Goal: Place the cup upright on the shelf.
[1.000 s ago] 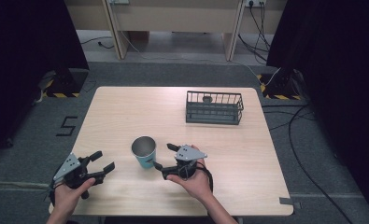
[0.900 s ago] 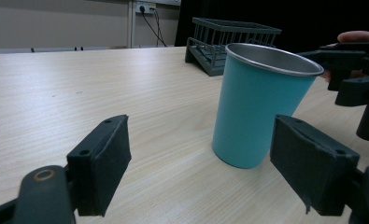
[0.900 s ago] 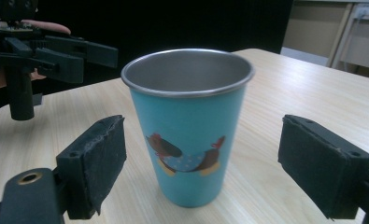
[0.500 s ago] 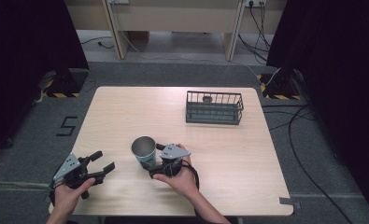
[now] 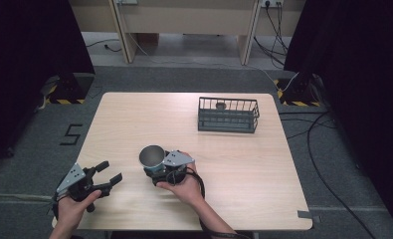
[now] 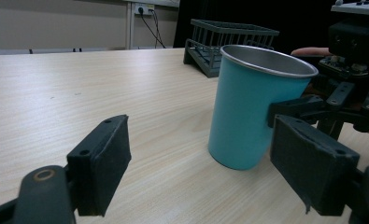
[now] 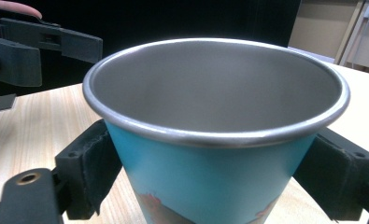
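High view puts my left gripper [image 5: 104, 175] at the near left edge of the table [image 5: 134, 114], jaws spread and empty, and the cup [image 5: 152, 158] just right of it, near-centre, upright. My right gripper [image 5: 156, 172] has its jaws around the cup's lower wall, one pad each side; I cannot tell if they press yet. I judge the cup light, stiff and slippery, best pinched low on the wall. It is teal outside, bare metal inside, with a rolled rim.
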Motion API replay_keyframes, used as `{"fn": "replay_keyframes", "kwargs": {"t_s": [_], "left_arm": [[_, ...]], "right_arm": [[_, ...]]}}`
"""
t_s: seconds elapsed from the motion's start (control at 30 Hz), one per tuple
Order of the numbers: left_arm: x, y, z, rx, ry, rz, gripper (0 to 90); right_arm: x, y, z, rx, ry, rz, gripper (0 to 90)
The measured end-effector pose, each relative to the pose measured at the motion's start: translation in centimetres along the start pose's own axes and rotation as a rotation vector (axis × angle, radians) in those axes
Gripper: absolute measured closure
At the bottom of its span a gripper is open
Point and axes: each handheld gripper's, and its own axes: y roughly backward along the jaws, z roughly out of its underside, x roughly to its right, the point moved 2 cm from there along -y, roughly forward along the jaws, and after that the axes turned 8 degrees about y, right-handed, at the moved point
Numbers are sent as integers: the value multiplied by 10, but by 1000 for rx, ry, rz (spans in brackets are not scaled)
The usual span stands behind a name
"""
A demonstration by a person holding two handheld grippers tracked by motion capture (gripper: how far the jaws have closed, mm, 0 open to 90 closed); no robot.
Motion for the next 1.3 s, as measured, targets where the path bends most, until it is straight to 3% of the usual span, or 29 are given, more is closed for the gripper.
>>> {"fn": "replay_keyframes", "kwargs": {"t_s": [0.33,0.6,1.3], "left_arm": [[0,0,0,1,1,0,195],[0,0,0,2,2,-1,196],[0,0,0,-2,3,-5,197]], "right_arm": [[5,13,-4,32,-27,3,162],[20,30,-16,60,-24,44,163],[73,79,-39,121,-47,220,163]]}}
